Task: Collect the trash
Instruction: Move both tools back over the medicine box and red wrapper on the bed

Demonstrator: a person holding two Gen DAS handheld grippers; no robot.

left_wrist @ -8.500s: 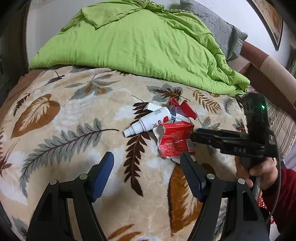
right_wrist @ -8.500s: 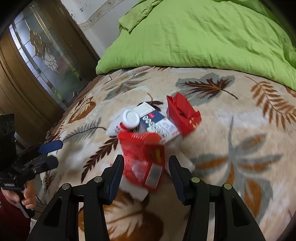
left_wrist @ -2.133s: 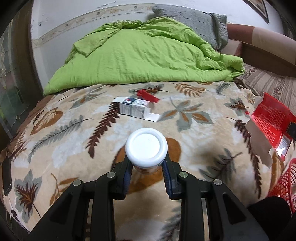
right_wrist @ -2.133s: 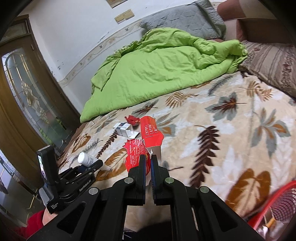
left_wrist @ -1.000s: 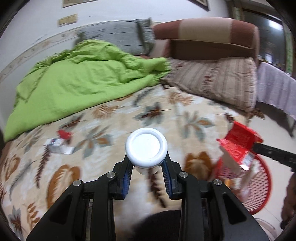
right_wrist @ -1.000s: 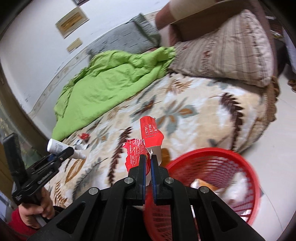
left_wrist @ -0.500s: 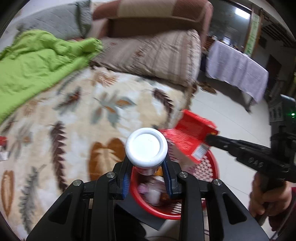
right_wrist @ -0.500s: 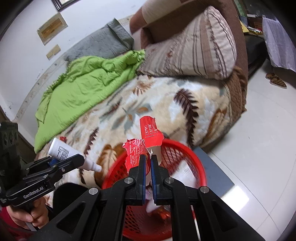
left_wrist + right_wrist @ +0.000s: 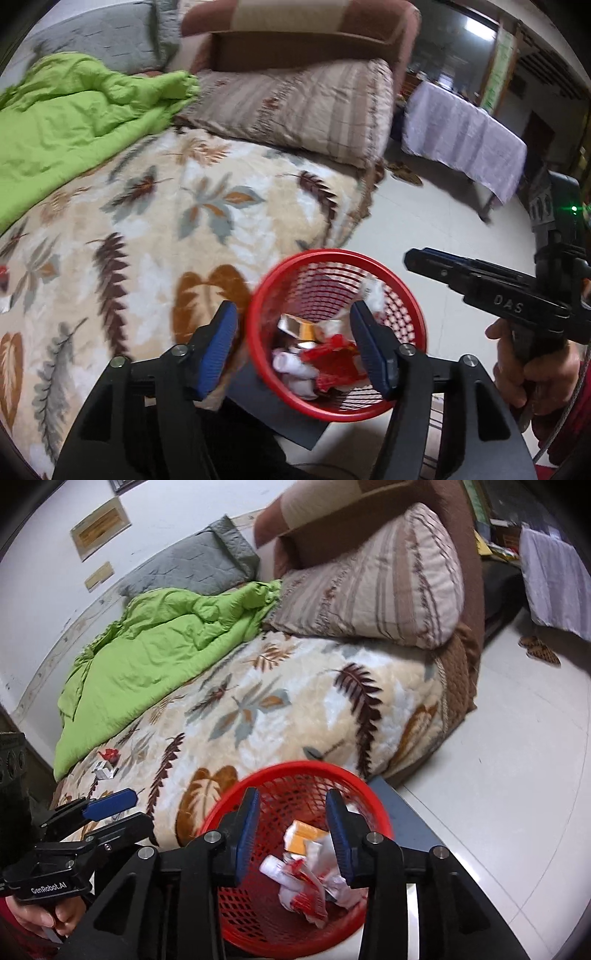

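Observation:
A red mesh basket (image 9: 402, 291) stands on the floor by the bed; it also shows in the right wrist view (image 9: 314, 770). Inside lie the white bottle (image 9: 275, 869), the red carton (image 9: 332, 360) and other crumpled wrappers. My left gripper (image 9: 295, 347) is open and empty above the basket. My right gripper (image 9: 293, 834) is open and empty above it too. A small box (image 9: 103, 770) and a red scrap (image 9: 109, 754) remain on the leaf-patterned blanket (image 9: 258, 709) far left.
A green duvet (image 9: 155, 653) and pillows (image 9: 373, 579) lie at the bed's back. A dark mat (image 9: 410, 808) is under the basket. White tiled floor (image 9: 517, 757) spreads to the right, with a cloth-covered table (image 9: 461, 136) beyond.
Both grippers opened over the basket. The white bottle left my left gripper and the red carton left my right gripper; both now lie in the basket.

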